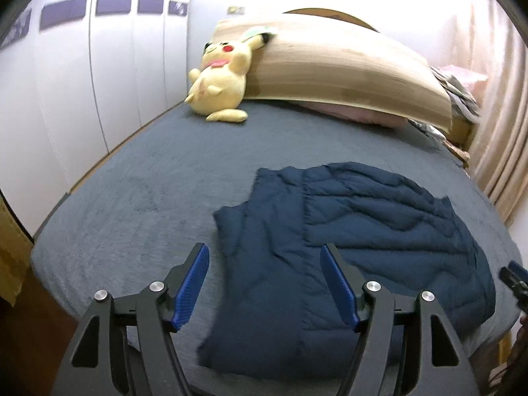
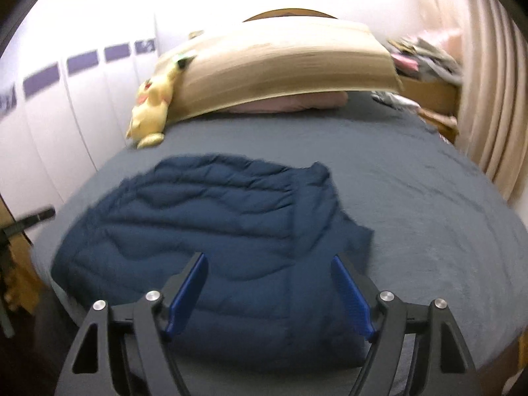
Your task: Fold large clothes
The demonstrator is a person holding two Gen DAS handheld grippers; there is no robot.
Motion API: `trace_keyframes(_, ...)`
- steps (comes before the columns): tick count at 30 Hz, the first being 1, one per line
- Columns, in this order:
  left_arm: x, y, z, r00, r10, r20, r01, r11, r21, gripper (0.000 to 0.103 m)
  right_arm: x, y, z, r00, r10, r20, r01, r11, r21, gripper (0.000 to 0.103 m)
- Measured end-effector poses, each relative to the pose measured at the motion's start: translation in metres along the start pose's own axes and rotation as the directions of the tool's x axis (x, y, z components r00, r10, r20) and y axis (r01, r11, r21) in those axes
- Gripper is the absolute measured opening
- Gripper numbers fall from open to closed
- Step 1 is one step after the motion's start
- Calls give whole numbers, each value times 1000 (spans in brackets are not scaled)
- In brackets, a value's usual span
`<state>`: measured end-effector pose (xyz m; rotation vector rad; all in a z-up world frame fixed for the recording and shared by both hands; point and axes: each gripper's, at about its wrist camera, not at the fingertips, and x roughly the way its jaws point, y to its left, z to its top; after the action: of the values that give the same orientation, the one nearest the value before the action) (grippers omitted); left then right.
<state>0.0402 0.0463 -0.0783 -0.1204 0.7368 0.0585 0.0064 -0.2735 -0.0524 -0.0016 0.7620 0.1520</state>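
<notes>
in the left wrist view, the left gripper (image 1: 265, 259) hangs above the near edge of the bed (image 1: 132, 204), its blue-padded jaws spread wide with nothing between them. beneath and beyond it lies the navy quilted jacket (image 1: 363, 231), folded into a rough block on the grey bedsheet, one flap laid over its left side. a yellow pikachu plush (image 1: 219, 81) leans against a long beige bolster (image 1: 330, 72) at the headboard end. the tip of the right gripper (image 1: 514, 279) shows at the right edge.

in the right wrist view, the right gripper (image 2: 269, 269) hovers over the near part of the navy quilted jacket (image 2: 198, 224), jaws wide apart and gripping nothing. the jacket sits left of centre on the bed (image 2: 429, 214), a corner of cloth sticking out on its right. the plush (image 2: 151, 105) and bolster (image 2: 280, 66) lie blurred beyond, with pale curtains (image 2: 495, 82) on the right.
</notes>
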Motion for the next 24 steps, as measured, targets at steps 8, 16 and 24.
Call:
trace_keyframes(8, 44, -32, -44, 994, 67, -84, -62, 996, 65, 71, 48, 31, -35, 997, -29, -73, 29, 1000, -6, 80)
trace_keyframes(16, 57, -39, -61, 991, 106, -86, -96, 988, 122, 73, 65, 28, -49, 995, -34, -98, 35, 999, 9, 86)
trace_keyframes(24, 63, -40, -67, 989, 122, -81, -108, 982, 152, 77, 73, 33, -56, 992, -66, -108, 64, 998, -18, 88)
